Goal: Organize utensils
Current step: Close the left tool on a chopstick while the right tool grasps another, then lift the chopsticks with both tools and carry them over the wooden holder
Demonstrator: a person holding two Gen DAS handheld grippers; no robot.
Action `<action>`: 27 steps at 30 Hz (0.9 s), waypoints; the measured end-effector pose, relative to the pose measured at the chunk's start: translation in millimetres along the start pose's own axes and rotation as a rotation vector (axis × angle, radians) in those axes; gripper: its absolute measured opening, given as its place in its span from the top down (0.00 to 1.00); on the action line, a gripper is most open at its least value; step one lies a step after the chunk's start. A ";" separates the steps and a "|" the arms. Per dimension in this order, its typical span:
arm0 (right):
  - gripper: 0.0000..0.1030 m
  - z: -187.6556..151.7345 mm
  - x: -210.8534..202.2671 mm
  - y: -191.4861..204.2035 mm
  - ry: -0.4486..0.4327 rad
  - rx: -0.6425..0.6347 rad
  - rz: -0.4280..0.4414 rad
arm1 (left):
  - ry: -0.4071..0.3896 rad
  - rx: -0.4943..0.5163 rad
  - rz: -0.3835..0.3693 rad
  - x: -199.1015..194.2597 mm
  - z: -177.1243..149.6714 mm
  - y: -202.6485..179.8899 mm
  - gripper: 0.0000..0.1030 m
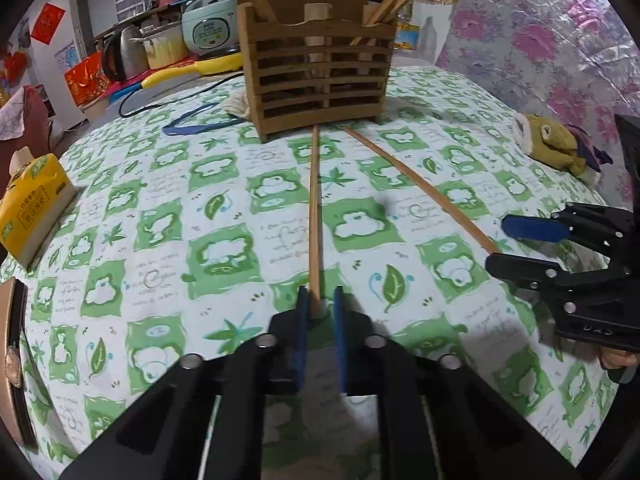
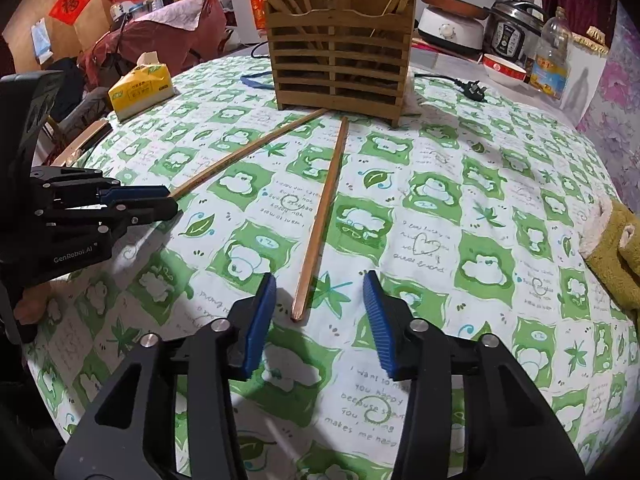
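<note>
Two wooden chopsticks lie on the green-patterned tablecloth, both pointing at a slatted wooden utensil holder point(image 1: 316, 68) that has several chopsticks standing in it; the holder also shows in the right wrist view point(image 2: 340, 56). My left gripper point(image 1: 320, 304) has its jaws narrowly apart around the near end of one chopstick point(image 1: 314, 208), which seems to touch only the left pad. In the right wrist view this gripper point(image 2: 160, 200) sits at that chopstick's end point(image 2: 248, 152). My right gripper point(image 2: 320, 304) is open, with the near end of the other chopstick point(image 2: 320, 216) between its pads. That chopstick also shows in the left wrist view point(image 1: 416, 180).
A yellow tissue pack point(image 2: 140, 88) lies at the table's left. A stuffed toy point(image 1: 556, 144) lies at the right edge. A blue band point(image 1: 196, 120) and a black power cord point(image 2: 460, 84) lie near the holder. Cookers, a kettle and bottles stand behind the table.
</note>
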State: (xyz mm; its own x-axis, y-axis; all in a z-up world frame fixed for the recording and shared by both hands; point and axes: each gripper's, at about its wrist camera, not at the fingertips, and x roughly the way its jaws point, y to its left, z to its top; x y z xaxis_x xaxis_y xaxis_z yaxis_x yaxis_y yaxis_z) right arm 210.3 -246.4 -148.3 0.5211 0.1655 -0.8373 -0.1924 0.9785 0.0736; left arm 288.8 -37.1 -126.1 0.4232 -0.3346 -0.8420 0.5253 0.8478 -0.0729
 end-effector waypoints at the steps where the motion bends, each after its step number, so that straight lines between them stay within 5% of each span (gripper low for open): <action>1: 0.61 -0.1 0.7 0.1 0.004 -0.001 0.004 | 0.000 -0.003 -0.002 0.0 -0.1 0.5 0.90; 11: 0.68 -2.3 1.1 -0.9 0.012 0.004 0.013 | 0.001 -0.033 -0.029 1.5 1.6 4.9 0.90; 19: 0.92 -5.0 -2.0 -4.8 0.012 0.023 0.039 | 0.002 -0.040 -0.018 1.5 2.0 4.7 0.91; 27: 0.94 -6.4 -3.4 -17.6 0.007 0.093 0.083 | -0.021 -0.053 -0.003 -5.9 -2.2 -3.5 0.94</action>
State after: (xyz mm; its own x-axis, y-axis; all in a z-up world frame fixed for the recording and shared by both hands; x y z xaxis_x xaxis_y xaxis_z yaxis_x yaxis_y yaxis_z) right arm 206.6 -264.9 -150.3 0.5007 0.2463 -0.8298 -0.1566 0.9686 0.1930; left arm 282.8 -37.2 -122.1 0.4371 -0.3453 -0.8305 0.4870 0.8672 -0.1043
